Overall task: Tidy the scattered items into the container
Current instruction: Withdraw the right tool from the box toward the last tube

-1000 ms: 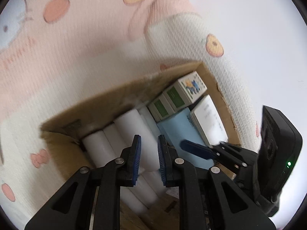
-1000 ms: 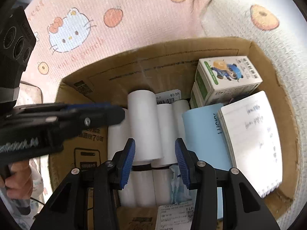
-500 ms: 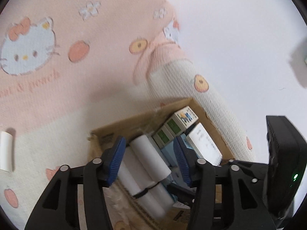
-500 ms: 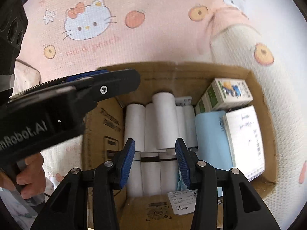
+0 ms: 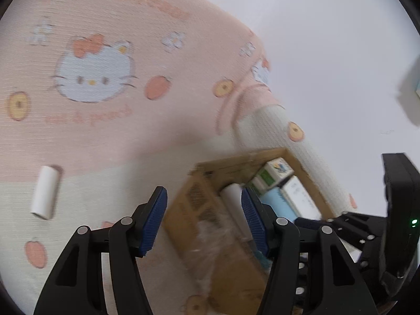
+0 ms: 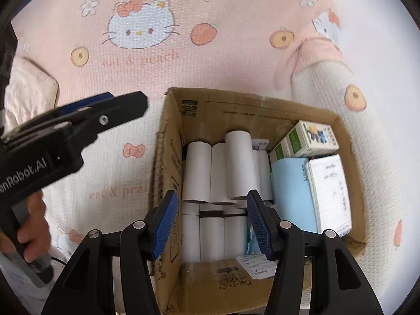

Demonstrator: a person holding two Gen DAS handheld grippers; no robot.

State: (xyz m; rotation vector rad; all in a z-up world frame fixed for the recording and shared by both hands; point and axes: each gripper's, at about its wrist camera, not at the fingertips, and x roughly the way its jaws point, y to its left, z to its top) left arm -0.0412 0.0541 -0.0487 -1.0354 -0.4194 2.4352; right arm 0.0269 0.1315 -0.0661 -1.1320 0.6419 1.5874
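The box (image 6: 262,110) sits on the blanket (image 6: 210,60), nearly full; one loose roll (image 5: 44,192) lies well left of it. Our left gripper (image 5: 204,223) is opening wide, empty; the right gripper (image 6: 210,225), also empty, is opening above the box. We should straddle that roll across its width.

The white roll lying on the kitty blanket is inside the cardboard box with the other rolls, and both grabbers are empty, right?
Not quite. That white roll lies outside the cardboard box, alone on the kitty blanket, as the left wrist view shows. The rest holds: the left gripper and right gripper are both empty, jaws opening.
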